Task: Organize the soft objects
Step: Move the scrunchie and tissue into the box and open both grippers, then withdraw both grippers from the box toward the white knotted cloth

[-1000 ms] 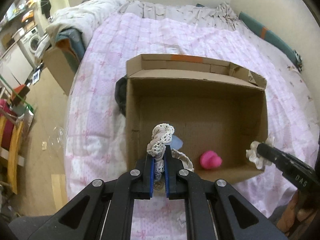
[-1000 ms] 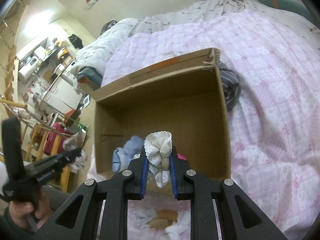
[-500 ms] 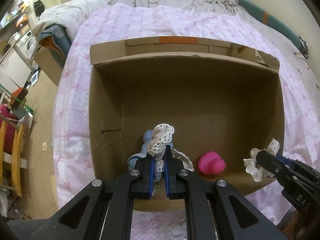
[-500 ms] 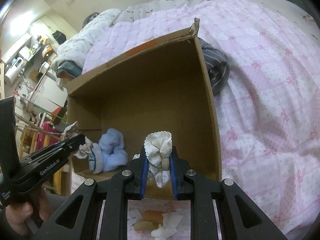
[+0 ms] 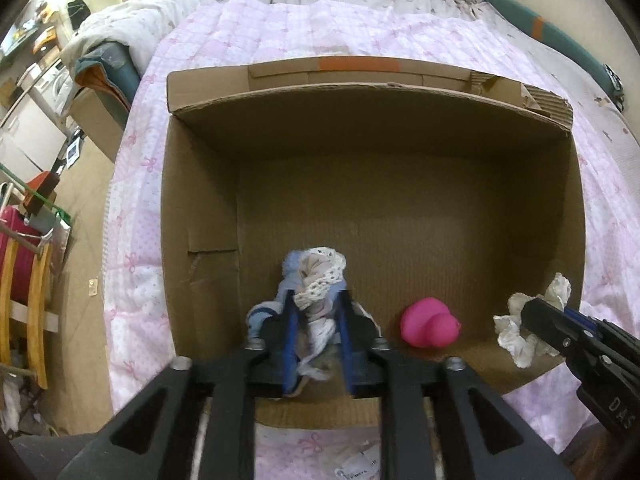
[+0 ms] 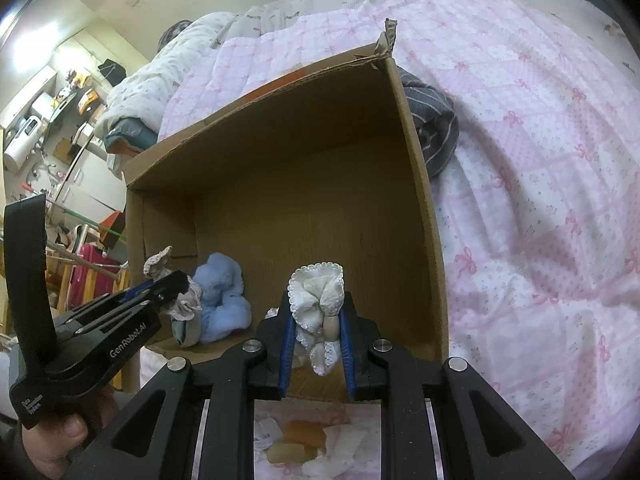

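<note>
Pink bow-print quilt [image 5: 400, 36] over bed; rumpled white duvet [image 6: 160, 80] at far end; dark striped garment [image 6: 434, 128] on quilt; teal cushion [image 5: 560, 44] along wall; cluttered shelves [image 6: 48, 112] beyond

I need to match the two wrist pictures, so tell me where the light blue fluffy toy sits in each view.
Left wrist view: the light blue fluffy toy is low and centre-left, on the box floor, mostly hidden behind the left claw and its lace-trimmed cloth.
Right wrist view: it is low and left, in the box's near left corner, in plain sight.
Shared landmark: the cardboard box.
</note>
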Demonstrator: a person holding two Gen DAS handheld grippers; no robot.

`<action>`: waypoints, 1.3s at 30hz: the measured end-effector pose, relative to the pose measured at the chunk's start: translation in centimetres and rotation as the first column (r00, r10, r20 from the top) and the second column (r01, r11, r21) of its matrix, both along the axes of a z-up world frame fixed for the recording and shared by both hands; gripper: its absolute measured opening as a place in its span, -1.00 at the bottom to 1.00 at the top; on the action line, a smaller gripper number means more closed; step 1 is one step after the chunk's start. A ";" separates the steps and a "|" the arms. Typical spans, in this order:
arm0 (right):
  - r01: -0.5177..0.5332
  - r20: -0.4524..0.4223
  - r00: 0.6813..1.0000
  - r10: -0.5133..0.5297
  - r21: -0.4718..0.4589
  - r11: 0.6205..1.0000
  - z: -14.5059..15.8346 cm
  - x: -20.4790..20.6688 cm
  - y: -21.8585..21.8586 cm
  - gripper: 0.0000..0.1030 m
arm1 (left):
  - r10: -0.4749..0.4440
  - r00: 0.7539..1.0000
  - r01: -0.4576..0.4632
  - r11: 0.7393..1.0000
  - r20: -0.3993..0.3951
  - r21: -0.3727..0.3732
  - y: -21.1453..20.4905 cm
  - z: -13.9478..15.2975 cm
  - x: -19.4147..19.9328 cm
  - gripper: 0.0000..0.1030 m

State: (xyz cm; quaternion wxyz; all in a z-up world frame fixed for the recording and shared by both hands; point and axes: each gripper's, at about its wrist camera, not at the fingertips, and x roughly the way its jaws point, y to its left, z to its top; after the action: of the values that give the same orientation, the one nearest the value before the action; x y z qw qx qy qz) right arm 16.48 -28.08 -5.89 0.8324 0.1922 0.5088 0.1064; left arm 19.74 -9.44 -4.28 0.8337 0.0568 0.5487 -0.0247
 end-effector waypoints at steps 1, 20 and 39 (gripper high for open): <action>0.001 0.001 1.000 -0.001 0.001 1.000 0.0 0.0 0.0 -0.59 | 0.004 1.000 -0.004 1.000 0.003 -0.003 0.0 0.2 -0.1 -0.25; 0.015 0.067 0.998 -0.019 0.052 0.999 0.8 -0.5 -0.5 0.33 | -0.019 0.998 0.017 0.999 0.068 0.040 -0.3 2.3 -2.5 0.36; 0.044 0.069 0.996 -0.048 0.062 0.997 1.3 -1.2 -1.1 0.49 | 0.006 0.997 -0.008 1.000 0.082 0.029 2.5 3.5 -5.0 0.36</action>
State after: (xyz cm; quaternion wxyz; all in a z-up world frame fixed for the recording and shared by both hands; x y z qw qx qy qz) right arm 15.25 -29.20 -4.58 0.8458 0.2250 0.4713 0.1091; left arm 14.70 -6.92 -0.74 0.8546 0.0679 0.5146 -0.0115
